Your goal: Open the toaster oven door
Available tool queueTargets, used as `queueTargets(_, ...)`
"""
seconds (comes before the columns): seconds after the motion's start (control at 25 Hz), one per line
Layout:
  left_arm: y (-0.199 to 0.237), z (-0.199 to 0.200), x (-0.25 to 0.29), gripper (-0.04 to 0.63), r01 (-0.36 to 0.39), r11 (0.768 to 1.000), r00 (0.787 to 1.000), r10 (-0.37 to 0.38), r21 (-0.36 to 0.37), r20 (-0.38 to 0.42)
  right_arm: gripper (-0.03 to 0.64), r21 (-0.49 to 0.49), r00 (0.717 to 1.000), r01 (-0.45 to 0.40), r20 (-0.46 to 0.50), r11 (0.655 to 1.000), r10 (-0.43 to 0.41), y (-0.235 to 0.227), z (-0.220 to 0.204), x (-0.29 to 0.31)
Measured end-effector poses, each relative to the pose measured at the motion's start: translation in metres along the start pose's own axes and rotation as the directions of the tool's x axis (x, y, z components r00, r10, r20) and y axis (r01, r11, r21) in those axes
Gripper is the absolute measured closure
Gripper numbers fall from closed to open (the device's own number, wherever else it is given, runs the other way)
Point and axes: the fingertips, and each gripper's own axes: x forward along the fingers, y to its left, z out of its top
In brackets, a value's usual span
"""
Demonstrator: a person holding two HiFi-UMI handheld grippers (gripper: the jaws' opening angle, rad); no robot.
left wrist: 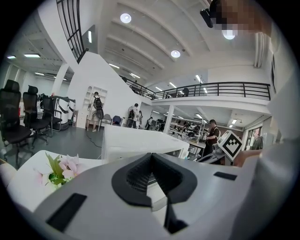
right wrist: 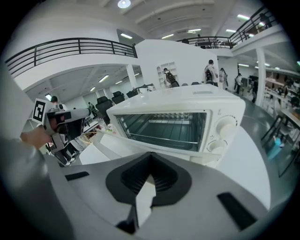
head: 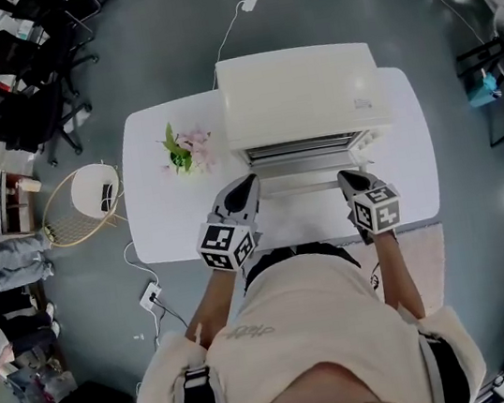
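Flowers [head: 185, 149], a small pink bunch with green leaves, lie on the left part of the white rounded table [head: 157, 230], just beside the oven's left flank. Next along is the grey left gripper [head: 251, 180] with its black-and-white marker cube. It is held low over the front of the table, tips pointing at the left end of the lowered door. Its own camera shows the claw pinched together with nothing in it.

The boxy white toaster oven [head: 299, 93] stands at the middle back of the table, front toward the person. Its glass door [head: 306, 181] is already down, lying roughly flat before the opening, between the two grippers. Through the opening, the right gripper view shows a wire rack [right wrist: 164, 136] inside, and two white knobs [right wrist: 224, 127] on the right of the front panel.

The matching grey right gripper [head: 344, 175] sits at the door's right end, claw likewise closed tip to tip and empty. Whether either gripper touches the door, I cannot tell.
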Motion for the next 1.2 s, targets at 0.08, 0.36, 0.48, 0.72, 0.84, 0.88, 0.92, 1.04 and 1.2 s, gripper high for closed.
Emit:
queueTargets(0.08, -0.003, -0.001, 0.001, 0.575, 0.004, 1.000, 1.000, -0.004, 0.003, -0.005, 0.611, 0.006, 1.000, -0.010, -0.009, 1.000, 0.010, 0.001, -0.007, 0.000)
queueTargets(0.36, -0.015, -0.001, 0.001, 0.575, 0.016, 1.000, 1.000, -0.016, 0.014, -0.015, 0.611, 0.023, 0.999, -0.031, -0.032, 0.999, 0.032, 0.006, -0.025, -0.003)
queueTargets(0.48, -0.016, -0.003, 0.002, 0.575, 0.016, 1.000, 1.000, -0.016, 0.020, -0.022, 0.611, 0.028, 0.998, -0.041, -0.042, 0.999, 0.042, 0.007, -0.030, -0.003)
queueTargets(0.72, -0.019, -0.006, 0.001, 0.575, 0.005, 1.000, 1.000, -0.004, 0.022, -0.027, 0.611, 0.024, 0.995, -0.065, -0.070, 0.998, 0.067, 0.008, -0.042, -0.002)
queueTargets(0.84, -0.022, -0.006, 0.001, 0.575, 0.002, 1.000, 0.999, -0.002, 0.023, -0.033, 0.611, 0.013, 0.993, -0.072, -0.094, 0.997, 0.073, 0.011, -0.049, -0.003)
queueTargets(0.88, -0.022, -0.006, 0.001, 0.575, 0.001, 1.000, 0.999, 0.000, 0.024, -0.033, 0.611, 0.009, 0.992, -0.073, -0.102, 0.997, 0.074, 0.011, -0.052, -0.003)
queueTargets(0.92, -0.023, -0.006, 0.001, 0.575, 0.000, 1.000, 0.999, 0.001, 0.024, -0.033, 0.611, 0.009, 0.991, -0.076, -0.109, 0.997, 0.076, 0.012, -0.056, -0.002)
queueTargets(1.04, -0.023, -0.008, 0.002, 0.575, -0.005, 1.000, 0.999, 0.006, 0.022, -0.038, 0.611, 0.033, 0.988, -0.091, -0.123, 0.995, 0.094, 0.013, -0.067, -0.001)
queueTargets(1.2, -0.025, -0.013, 0.002, 0.575, -0.010, 1.000, 0.999, 0.011, 0.018, -0.049, 0.611, 0.078, 0.982, -0.113, -0.146, 0.991, 0.123, 0.014, -0.083, 0.000)
